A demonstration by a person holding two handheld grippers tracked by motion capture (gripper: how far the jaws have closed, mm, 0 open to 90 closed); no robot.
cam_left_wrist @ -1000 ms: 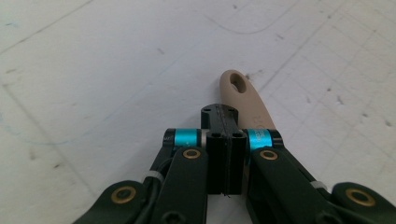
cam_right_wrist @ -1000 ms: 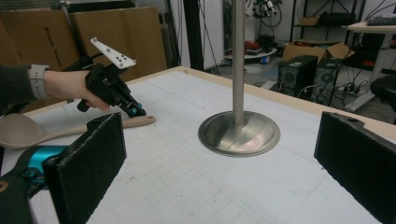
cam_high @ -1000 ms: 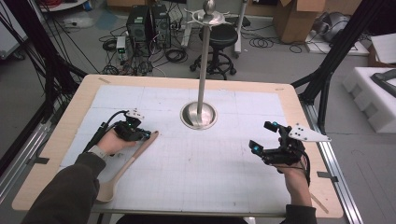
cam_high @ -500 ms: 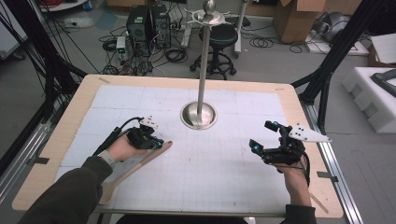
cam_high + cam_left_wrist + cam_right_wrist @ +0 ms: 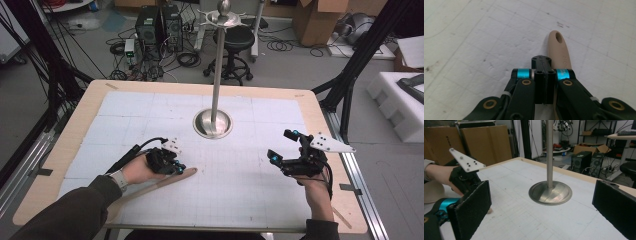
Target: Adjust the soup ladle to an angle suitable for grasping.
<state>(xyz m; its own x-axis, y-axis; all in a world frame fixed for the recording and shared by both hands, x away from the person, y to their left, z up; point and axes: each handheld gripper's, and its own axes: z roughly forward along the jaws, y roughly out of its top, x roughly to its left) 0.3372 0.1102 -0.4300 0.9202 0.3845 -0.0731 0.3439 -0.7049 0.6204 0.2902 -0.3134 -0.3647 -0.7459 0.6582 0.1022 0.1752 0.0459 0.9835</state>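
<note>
A long beige wooden utensil (image 5: 155,183) lies low over the white mat, its holed handle tip (image 5: 559,46) pointing toward the table's middle. My left gripper (image 5: 175,167) is shut on the handle close to that tip; the jaws (image 5: 541,60) are pressed together and the handle runs under them. The utensil's wide end (image 5: 432,191) shows behind the left hand. My right gripper (image 5: 281,146) hovers at the right side of the mat. It is open, with nothing between its pads (image 5: 471,207), and faces the metal stand (image 5: 550,192).
A steel pole on a round base (image 5: 212,124) stands at the mat's centre back. The white gridded mat (image 5: 240,200) covers a wooden table with bare edges (image 5: 65,150). Computers, cables, a stool and boxes sit on the floor beyond.
My left hand has slid to the right toward the table's middle, carrying the utensil with it. The right hand and its open gripper have stayed in place.
</note>
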